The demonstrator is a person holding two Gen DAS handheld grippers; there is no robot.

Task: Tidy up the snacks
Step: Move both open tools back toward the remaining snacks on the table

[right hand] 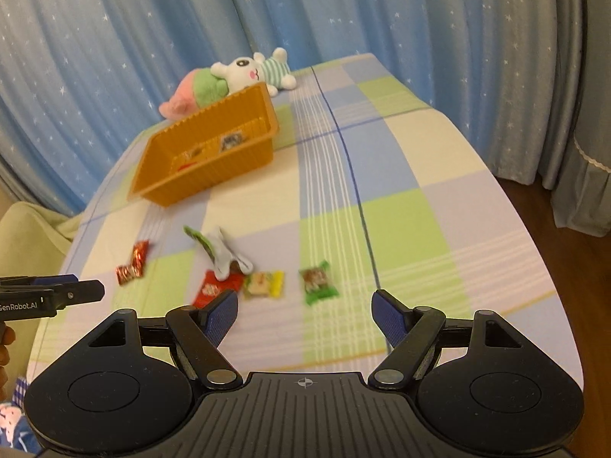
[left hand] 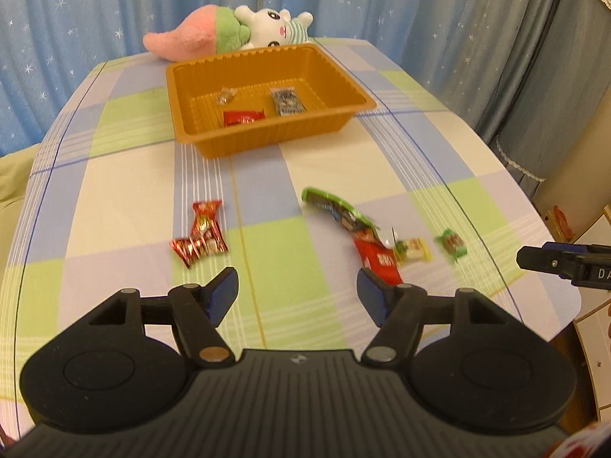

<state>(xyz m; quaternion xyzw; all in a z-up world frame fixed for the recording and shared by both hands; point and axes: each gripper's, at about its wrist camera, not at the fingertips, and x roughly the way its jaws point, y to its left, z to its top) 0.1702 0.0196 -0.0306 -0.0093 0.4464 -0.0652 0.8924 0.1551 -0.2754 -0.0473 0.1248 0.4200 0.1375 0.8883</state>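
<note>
Meanwhile both the left gripper (left hand: 298, 286) and right gripper (right hand: 305, 307) hover spread, empty, above scattered snacks (left hand: 376, 238) before the tray (left hand: 267, 135).

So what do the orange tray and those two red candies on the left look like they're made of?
The orange tray looks like thin moulded plastic with a dull sheen: its walls are finely ribbed and the rim is a thin flange. The two red candies seem wrapped in shiny metallic film or foil, with twisted, crinkled ends that catch the light; motion blur leaves the exact film open.

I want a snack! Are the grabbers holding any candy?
No. The left gripper and right gripper are both open and empty.
</note>
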